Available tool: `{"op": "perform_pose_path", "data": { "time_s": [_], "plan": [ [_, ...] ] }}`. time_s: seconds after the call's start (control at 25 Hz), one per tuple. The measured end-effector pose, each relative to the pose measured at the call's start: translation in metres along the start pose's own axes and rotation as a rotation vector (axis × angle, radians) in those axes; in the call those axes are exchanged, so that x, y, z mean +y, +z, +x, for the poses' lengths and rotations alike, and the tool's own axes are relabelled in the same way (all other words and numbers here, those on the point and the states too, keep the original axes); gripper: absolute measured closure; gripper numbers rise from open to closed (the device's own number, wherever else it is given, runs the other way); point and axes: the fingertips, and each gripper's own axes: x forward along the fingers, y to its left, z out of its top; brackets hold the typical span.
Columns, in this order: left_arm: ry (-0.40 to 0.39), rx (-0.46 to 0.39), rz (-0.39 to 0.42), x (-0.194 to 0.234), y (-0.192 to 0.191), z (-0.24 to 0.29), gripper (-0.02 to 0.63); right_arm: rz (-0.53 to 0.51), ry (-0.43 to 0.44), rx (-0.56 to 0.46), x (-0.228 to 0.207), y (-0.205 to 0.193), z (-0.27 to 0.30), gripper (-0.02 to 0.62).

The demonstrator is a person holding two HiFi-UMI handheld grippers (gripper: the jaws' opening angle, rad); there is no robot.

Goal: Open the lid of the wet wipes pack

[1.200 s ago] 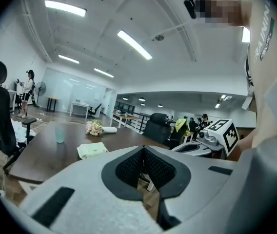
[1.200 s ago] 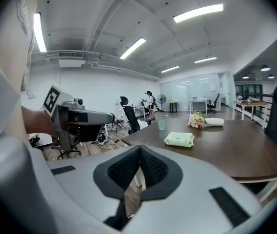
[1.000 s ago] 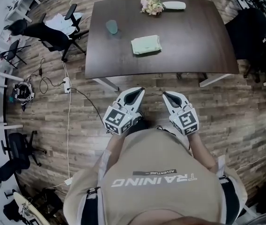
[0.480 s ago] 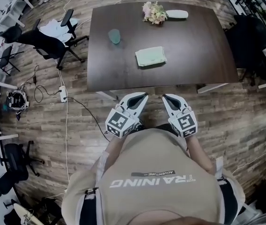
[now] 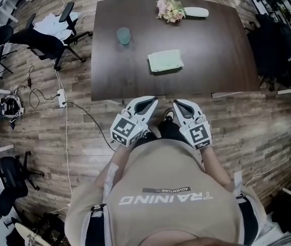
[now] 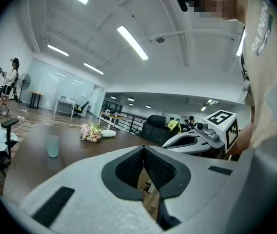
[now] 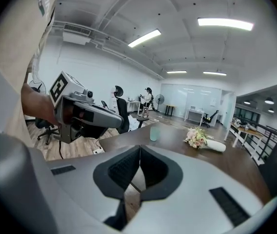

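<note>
A pale green wet wipes pack (image 5: 165, 60) lies flat near the middle of a dark brown table (image 5: 217, 65); its lid looks closed. Both grippers hang over the wood floor just short of the table's near edge, well away from the pack. My left gripper (image 5: 146, 102) is shut with nothing in it, its pads pressed together in the left gripper view (image 6: 144, 149). My right gripper (image 5: 178, 104) is also shut and empty (image 7: 140, 150). Neither gripper view shows the pack.
A teal cup (image 5: 123, 35) stands at the table's left, a flower bunch (image 5: 168, 7) with a white vase (image 5: 195, 12) at the far edge. Office chairs (image 5: 43, 35) stand left of the table, a black chair (image 5: 278, 40) to the right. A cable and power strip (image 5: 62, 97) lie on the floor.
The person has stepped toward the table, so both shut grippers now sit closer to its near edge. Nothing on the table has moved.
</note>
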Motion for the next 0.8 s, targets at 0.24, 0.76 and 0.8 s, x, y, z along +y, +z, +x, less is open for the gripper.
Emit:
{"op": "perform_pose_path", "data": {
  "time_s": [0.24, 0.76, 0.8],
  "plan": [
    [0.012, 0.024, -0.027, 0.015, -0.009, 0.024, 0.597, 0.138, 0.018, -0.004, -0.028, -0.021, 0.016, 0.581],
    [0.103, 0.039, 0.003, 0.075, 0.05, 0.099, 0.597, 0.042, 0.106, -0.065, -0.134, 0.001, 0.092, 0.581],
    [0.105, 0.034, 0.004, 0.077, 0.056, 0.107, 0.597, 0.044, 0.115, -0.071, -0.14, 0.002, 0.096, 0.581]
  ]
}}
